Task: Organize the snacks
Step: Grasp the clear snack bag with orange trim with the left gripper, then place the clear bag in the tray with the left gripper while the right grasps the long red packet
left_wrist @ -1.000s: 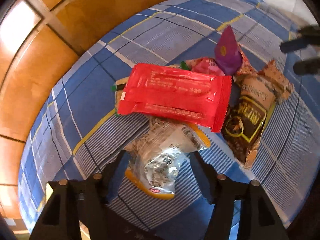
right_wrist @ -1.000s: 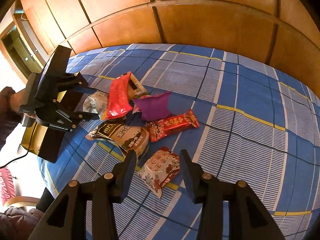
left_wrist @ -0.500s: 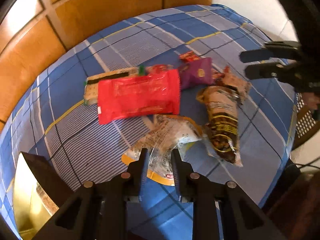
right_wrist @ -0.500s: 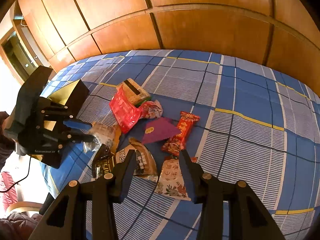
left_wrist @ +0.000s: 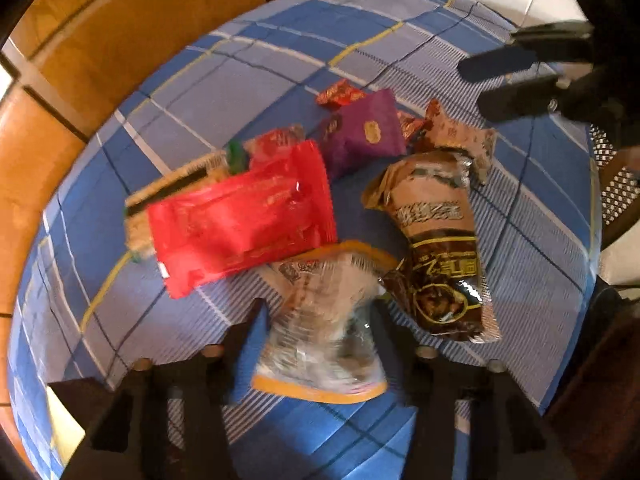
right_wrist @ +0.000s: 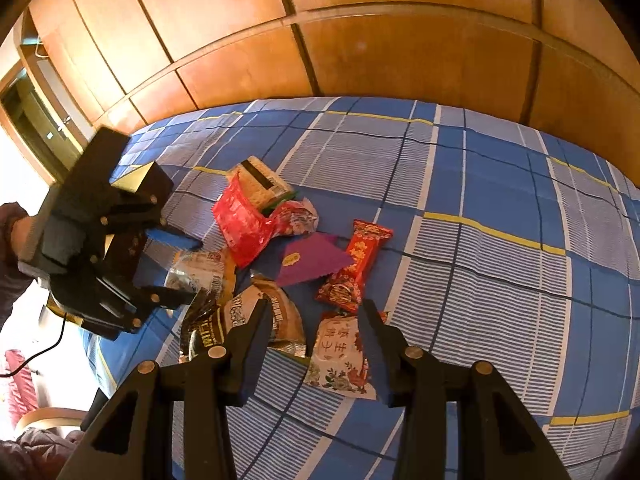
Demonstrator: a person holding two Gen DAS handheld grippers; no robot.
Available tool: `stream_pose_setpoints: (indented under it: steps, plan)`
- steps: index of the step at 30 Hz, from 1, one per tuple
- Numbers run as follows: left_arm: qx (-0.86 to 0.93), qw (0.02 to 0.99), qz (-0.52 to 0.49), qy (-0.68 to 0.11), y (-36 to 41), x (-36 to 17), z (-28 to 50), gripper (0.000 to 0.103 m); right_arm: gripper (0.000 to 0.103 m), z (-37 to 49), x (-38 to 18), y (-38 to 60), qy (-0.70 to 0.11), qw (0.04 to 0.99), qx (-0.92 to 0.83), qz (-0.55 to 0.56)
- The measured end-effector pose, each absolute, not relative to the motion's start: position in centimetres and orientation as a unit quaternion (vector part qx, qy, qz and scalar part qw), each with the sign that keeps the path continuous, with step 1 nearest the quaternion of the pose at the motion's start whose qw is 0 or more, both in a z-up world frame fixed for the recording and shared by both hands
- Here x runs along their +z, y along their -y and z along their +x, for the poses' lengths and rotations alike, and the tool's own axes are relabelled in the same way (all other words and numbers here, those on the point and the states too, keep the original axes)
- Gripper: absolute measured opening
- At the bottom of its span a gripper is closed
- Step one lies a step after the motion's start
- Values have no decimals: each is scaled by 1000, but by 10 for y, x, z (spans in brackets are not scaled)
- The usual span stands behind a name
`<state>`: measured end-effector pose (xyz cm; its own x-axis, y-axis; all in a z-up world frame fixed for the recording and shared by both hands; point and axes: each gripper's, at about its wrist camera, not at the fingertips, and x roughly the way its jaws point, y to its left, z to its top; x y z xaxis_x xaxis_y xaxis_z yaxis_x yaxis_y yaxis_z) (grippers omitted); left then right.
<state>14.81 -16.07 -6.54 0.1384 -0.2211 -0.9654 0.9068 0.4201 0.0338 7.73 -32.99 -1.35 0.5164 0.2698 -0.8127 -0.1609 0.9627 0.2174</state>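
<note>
A pile of snack packets lies on a blue plaid cloth (left_wrist: 240, 80). My left gripper (left_wrist: 316, 312) is open, its fingers on either side of a clear packet with an orange edge (left_wrist: 324, 332); it also shows in the right wrist view (right_wrist: 188, 268). Beyond it lie a big red packet (left_wrist: 240, 220), a brown packet (left_wrist: 436, 240), a purple packet (left_wrist: 360, 132) and a tan cracker pack (left_wrist: 176, 188). My right gripper (right_wrist: 312, 312) is open and empty, above a white flowered packet (right_wrist: 340, 356) and the brown packet (right_wrist: 248, 316). A small red packet (right_wrist: 356, 264) lies just beyond.
Wooden wall panels (right_wrist: 360, 40) stand behind the cloth-covered surface. The surface's near edge drops off at the left in the right wrist view (right_wrist: 96, 344). A yellow box corner (left_wrist: 64, 424) shows at my left gripper's lower left. A mesh chair (left_wrist: 616, 184) stands at the right.
My left gripper opened from nearly shut and moved forward over the clear packet. My right gripper held steady, drifting slightly nearer the pile.
</note>
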Motion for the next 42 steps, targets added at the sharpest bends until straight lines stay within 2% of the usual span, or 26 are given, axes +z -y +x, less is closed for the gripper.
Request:
stream_pose_setpoints:
  steps: [6, 14, 22, 27, 31, 38, 39, 40, 42]
  plan:
    - [-367, 732, 246, -519, 134, -60, 135, 35, 45, 79, -14, 338, -473, 871, 111, 77]
    - [-316, 796, 80, -511, 77, -39, 98, 35, 45, 77, -22, 324, -481, 865, 122, 68]
    - [-300, 820, -7, -487, 47, -28, 71, 35, 45, 80, -10, 299, -472, 869, 137, 55]
    - [-296, 833, -41, -465, 26, -13, 61, 35, 45, 105, -5, 246, -467, 867, 173, -12]
    - [-294, 845, -71, -441, 5, 5, 50, 35, 55, 133, -17, 205, -475, 857, 181, -86]
    - [-259, 865, -107, -415, -38, 21, 41, 35, 55, 172, -56, 167, -506, 828, 160, -181]
    - [-250, 868, -113, -414, -45, 21, 40, 35, 53, 174, -61, 165, -510, 825, 158, -186]
    - [-241, 870, -118, -414, -52, 20, 40, 35, 37, 174, -64, 163, -512, 823, 158, -189]
    - [-218, 875, -133, -412, -66, 19, 39, 35, 26, 168, -63, 156, -499, 827, 154, -206]
